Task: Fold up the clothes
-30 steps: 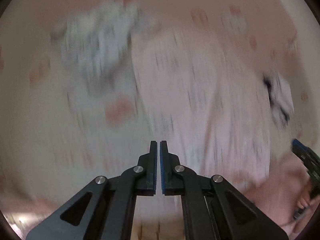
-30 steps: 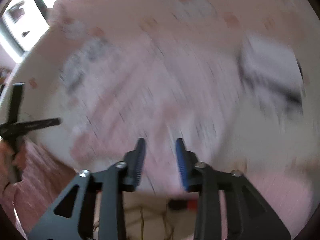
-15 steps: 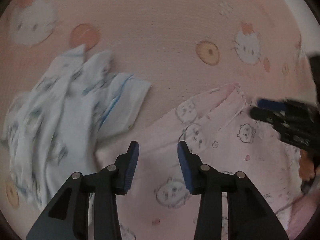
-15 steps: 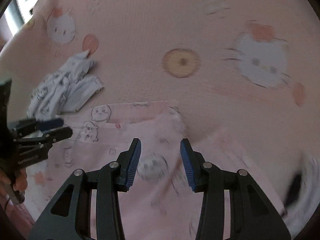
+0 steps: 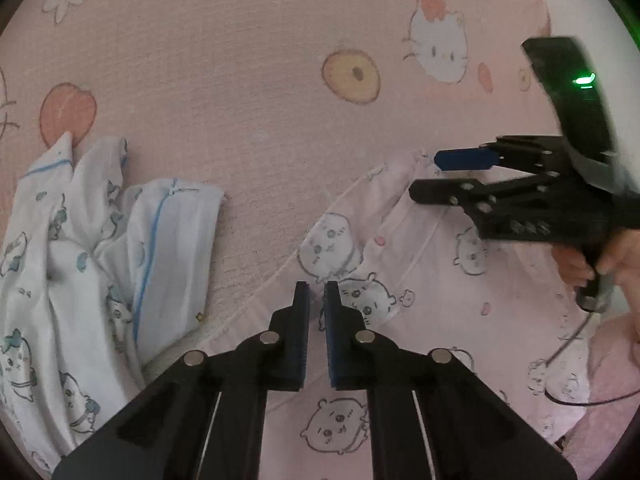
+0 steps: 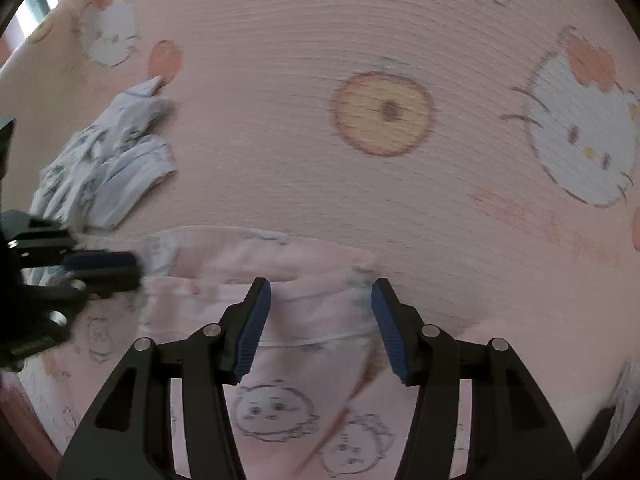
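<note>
Left wrist view: the pink garment (image 5: 432, 280) lies flat beneath both tools, its collar edge running left to right. The left gripper (image 5: 316, 296) sits nearly closed over that edge, cloth between the fingers not discernible. The right gripper (image 6: 320, 300) gapes wide at the collar's other end.

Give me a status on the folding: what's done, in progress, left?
Done: nothing looks folded yet. The pink garment lies spread on the bedsheet. In hand: both grippers sit over its top edge; the left gripper is nearly closed at the fabric, though a grip is not clear, and the right gripper is open above the collar. Left: all of its folds, plus the white-and-blue garment, crumpled beside it.
</note>
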### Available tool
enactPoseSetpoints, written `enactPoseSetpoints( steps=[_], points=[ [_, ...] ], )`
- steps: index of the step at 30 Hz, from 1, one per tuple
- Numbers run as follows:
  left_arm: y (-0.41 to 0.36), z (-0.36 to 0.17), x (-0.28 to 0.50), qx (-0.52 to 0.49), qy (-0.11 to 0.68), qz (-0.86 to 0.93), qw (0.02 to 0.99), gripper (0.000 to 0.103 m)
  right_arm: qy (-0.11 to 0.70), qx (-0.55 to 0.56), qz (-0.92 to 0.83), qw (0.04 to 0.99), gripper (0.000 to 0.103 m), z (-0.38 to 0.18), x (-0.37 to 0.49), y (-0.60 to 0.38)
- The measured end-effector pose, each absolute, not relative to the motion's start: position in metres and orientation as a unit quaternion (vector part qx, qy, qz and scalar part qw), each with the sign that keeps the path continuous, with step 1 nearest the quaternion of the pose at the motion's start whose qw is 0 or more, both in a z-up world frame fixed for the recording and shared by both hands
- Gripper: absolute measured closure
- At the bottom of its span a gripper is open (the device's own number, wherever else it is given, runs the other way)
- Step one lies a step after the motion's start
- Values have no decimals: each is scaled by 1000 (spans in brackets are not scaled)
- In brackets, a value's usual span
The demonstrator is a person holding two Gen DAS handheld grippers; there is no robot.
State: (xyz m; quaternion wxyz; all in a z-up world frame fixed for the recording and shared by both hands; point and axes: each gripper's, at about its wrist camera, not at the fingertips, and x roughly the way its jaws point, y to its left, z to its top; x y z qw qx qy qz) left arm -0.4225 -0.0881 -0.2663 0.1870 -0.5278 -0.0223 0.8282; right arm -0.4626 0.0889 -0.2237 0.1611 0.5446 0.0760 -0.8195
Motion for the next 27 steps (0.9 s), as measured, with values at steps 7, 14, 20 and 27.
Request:
enactPoseSetpoints(
  steps=[7, 14, 20, 27],
  points=[
    [-87, -260, -421, -501, -63, 837, 210, 58, 5, 554, -825, 113, 39, -228, -475, 122],
    [-64, -285, -422, -519, -38, 824, 223, 60, -13, 551, -825, 122, 39, -216, -471, 131],
    [-65, -278, -414, -504, -9, 837, 212, 93, -13, 561, -818, 128, 39, -214, -467, 139],
    [-71, -265, -412, -481, -7, 852, 206, 94, -24, 560, -821, 107, 39, -211, -470, 152]
  ],
)
